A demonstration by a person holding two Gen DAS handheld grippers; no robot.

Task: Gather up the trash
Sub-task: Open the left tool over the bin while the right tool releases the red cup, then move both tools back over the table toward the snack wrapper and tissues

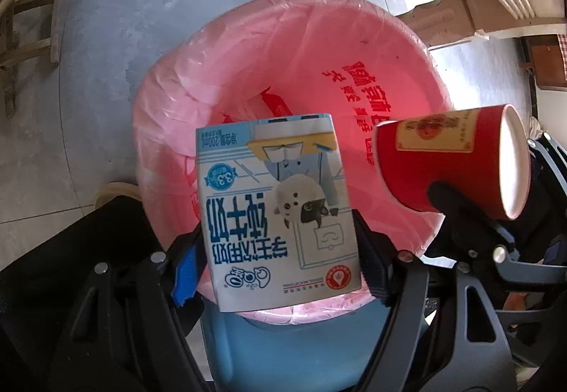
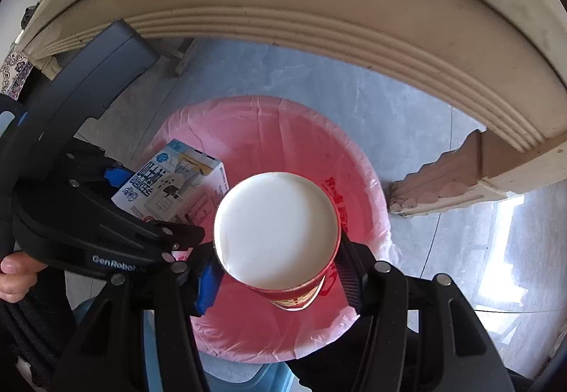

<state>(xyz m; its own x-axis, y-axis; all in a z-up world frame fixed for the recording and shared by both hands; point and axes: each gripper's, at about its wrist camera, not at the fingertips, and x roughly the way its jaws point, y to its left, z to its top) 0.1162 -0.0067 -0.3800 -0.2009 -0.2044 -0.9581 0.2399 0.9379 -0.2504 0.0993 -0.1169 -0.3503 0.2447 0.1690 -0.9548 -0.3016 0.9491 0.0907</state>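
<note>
Holding both pieces of trash over the bin (image 1: 319, 48), the person is at the drop step of the task. The left gripper (image 1: 280, 246) is clamped on a carton (image 1: 280, 215), its pads pressing the carton's two narrow sides; in the left wrist view the carton hangs upside down at about 6 o'clock of the bin's mouth, just inside the near rim. The right gripper (image 2: 280, 271) is clamped on a red cup (image 2: 276, 232), gripped across its wall just below the lip, with the open white inside turned up toward the camera. In the right wrist view the cup sits near the centre of the mouth, slightly toward 6 o'clock, and the carton lies at about 9 o'clock from it, near the rim.

The bin is lined with a pink bag (image 2: 269, 130) folded over the rim, and it stands on a grey floor (image 1: 117, 2) beside a cream table (image 2: 319, 2). What I can see of the bag's inside looks bare.

Both items appear to be above the opening, not yet inside it. The next move calls only for letting go: spread each pair of jaws so the carton and cup fall. The carton is close to the rim, so nudging it toward the middle first would be safer; otherwise it could catch the edge or drag the liner.
</note>
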